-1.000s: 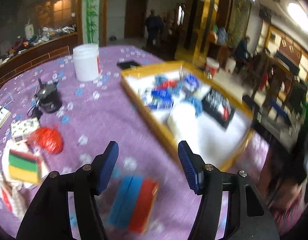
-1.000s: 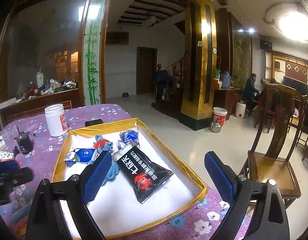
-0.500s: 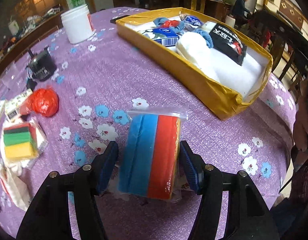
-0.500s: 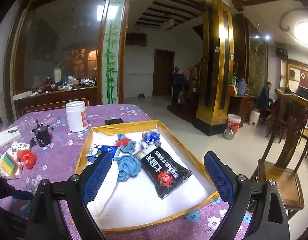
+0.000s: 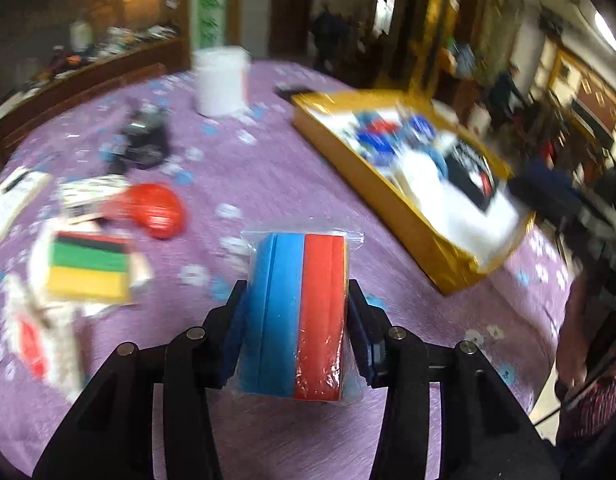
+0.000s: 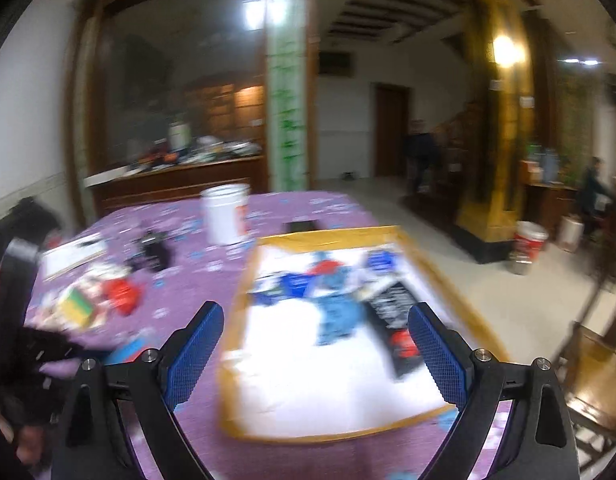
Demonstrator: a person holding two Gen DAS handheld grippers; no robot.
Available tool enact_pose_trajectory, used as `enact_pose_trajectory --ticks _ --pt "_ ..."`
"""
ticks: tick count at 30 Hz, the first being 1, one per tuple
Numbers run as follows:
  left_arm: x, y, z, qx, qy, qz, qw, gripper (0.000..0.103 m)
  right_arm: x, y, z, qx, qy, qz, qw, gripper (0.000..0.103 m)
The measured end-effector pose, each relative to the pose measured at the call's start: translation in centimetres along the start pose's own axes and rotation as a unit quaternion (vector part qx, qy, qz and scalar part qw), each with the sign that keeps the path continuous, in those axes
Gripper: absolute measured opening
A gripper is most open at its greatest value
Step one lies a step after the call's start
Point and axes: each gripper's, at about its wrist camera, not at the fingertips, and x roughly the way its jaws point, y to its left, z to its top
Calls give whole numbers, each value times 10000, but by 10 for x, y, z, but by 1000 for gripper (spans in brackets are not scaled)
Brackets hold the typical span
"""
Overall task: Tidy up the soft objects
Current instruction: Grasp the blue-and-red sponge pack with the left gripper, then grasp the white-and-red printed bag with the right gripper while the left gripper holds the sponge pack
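Half a second ago the left tool (image 5: 296,316) stood open around the bagged blue-and-red sponge pack (image 5: 298,312) on the bench (image 5: 268,172); now its blue pads (image 5: 358,332) press the pack's two sides and the pack sits raised between them. The right tool (image 6: 314,350) is spread wide with nothing in it, above the near edge of the gold-rimmed tray (image 6: 444,264). The tray lies to the right on the purple flowered cloth, with blurred blue, red and black packets in its far half. To the left lie a green-and-yellow sponge pack (image 5: 90,270) and a red bag (image 5: 158,210); a white tub (image 5: 220,80) stands farther off. Beyond are a wooden counter (image 6: 176,180), a gold pillar (image 6: 496,120) and a tiled floor.
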Motion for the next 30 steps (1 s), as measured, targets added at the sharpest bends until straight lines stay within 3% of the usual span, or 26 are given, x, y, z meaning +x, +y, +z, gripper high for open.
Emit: enact_pose_trajectory --ticks 5,9,10,14,16,17,21,28,30 --pt "-41 57 -17 -704 -568 311 9954 44 14 32 1 -89 731 950 9928 95" --pt "-72 116 -41 -1450 -943 752 9820 44 19 68 3 -426 942 1376 9851 95" --pt "-78 130 -48 -1657 -1039 894 9766 44 19 76 5 -540 984 1462 9829 95" --pt "-97 183 -76 -2577 -1304 1822 9399 45 26 118 9 -944 1230 1905 9694 93" --pt "-97 204 -88 -3024 -1317 1946 9238 45 32 146 8 -1201 1368 2153 9594 88" --pt "-94 211 -91 -3124 -1272 1986 9202 45 34 161 8 -1389 1429 2239 9540 86" --pt "-94 214 -95 -3191 -1385 2079 9142 45 45 224 3 -2234 1579 2518 9283 72" --pt "-95 210 -96 -3108 -1473 2099 9152 45 66 302 -7 -3132 1601 2823 8925 71" --pt "-99 211 -99 -3129 -1498 2054 9151 45 71 309 -9 -3205 1624 2810 8899 65"
